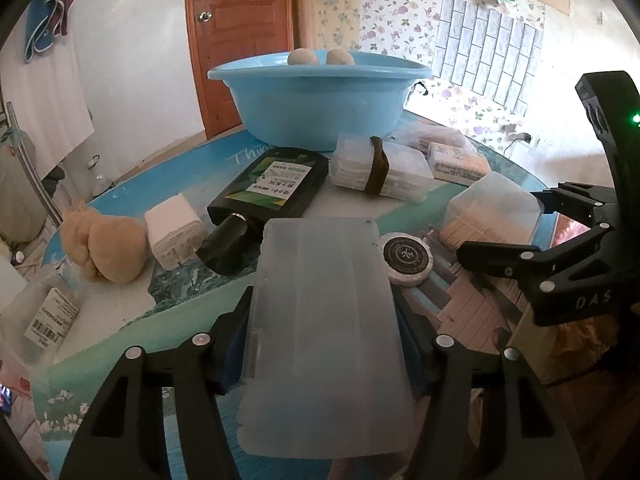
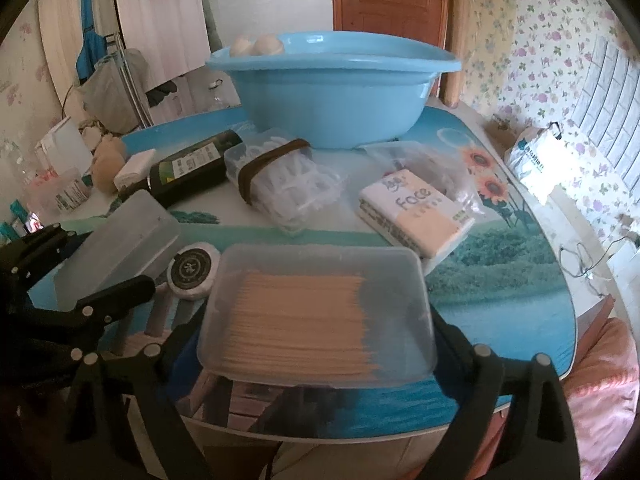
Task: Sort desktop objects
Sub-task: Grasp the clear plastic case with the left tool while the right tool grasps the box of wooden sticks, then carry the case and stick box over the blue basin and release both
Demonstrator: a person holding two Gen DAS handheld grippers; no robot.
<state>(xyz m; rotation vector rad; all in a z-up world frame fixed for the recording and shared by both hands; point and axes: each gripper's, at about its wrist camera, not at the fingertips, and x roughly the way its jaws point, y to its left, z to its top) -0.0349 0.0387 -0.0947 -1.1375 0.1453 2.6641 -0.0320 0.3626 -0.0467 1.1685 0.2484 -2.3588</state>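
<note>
My left gripper (image 1: 322, 344) is shut on a frosted plastic box (image 1: 324, 320), with a finger on each long side. That box also shows in the right wrist view (image 2: 128, 240). My right gripper (image 2: 316, 344) is shut on a clear box of wooden toothpicks (image 2: 316, 312), also seen in the left wrist view (image 1: 492, 212). A blue basin (image 1: 320, 96) holding two beige balls (image 1: 303, 57) stands at the back of the table; it also shows in the right wrist view (image 2: 332, 88).
On the table lie a black bottle (image 1: 268, 192), a white charger (image 1: 174, 232), a beige plush toy (image 1: 108, 248), a round soap (image 1: 408, 258), a banded clear box (image 2: 280, 172) and a tissue pack (image 2: 416, 212). The table's front edge (image 2: 360, 436) is near.
</note>
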